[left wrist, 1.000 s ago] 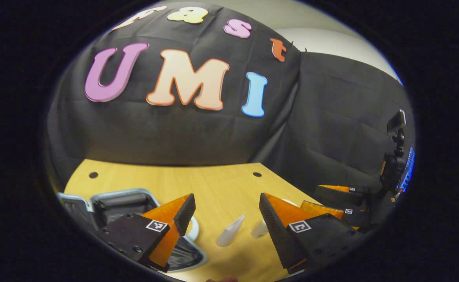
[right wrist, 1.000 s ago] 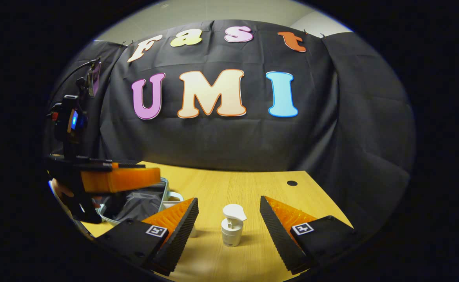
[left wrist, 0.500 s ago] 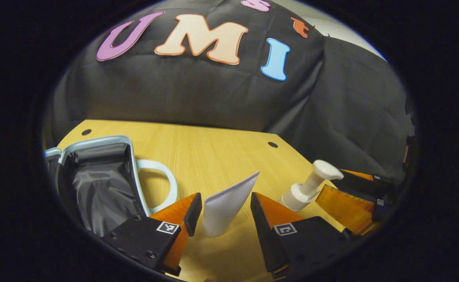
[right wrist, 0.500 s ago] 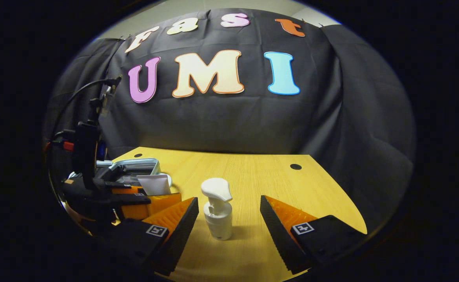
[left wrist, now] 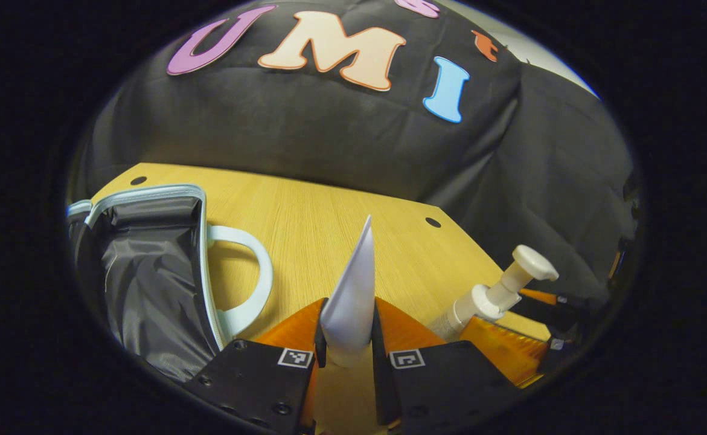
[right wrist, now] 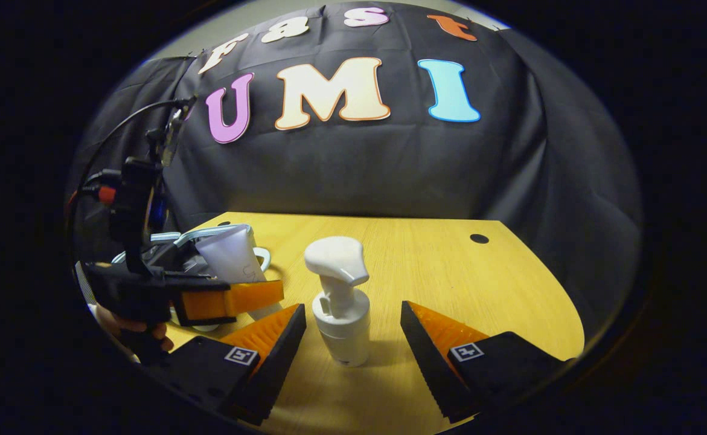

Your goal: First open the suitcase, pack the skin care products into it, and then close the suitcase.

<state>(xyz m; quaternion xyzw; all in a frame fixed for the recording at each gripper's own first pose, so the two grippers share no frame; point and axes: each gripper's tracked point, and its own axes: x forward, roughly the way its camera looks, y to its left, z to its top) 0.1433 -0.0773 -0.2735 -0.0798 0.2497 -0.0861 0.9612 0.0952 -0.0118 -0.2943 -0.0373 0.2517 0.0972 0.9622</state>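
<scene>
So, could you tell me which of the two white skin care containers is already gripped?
The flat white squeeze tube, clamped by the left gripper; the white pump bottle stands free.

The desk [right wrist: 510, 290] was a light wood-grain top with a curved far edge against the black cloth wall, and a small dark round hole [right wrist: 479, 238] sat near its far right corner. A white pump bottle [right wrist: 338, 311] stood upright on it toward the near side. At its left lay the open suitcase [left wrist: 148, 272], pale-rimmed with dark lining, its white handle [left wrist: 247, 272] arching flat over the wood. Two more holes [left wrist: 432, 222] showed along the far edge.
</scene>
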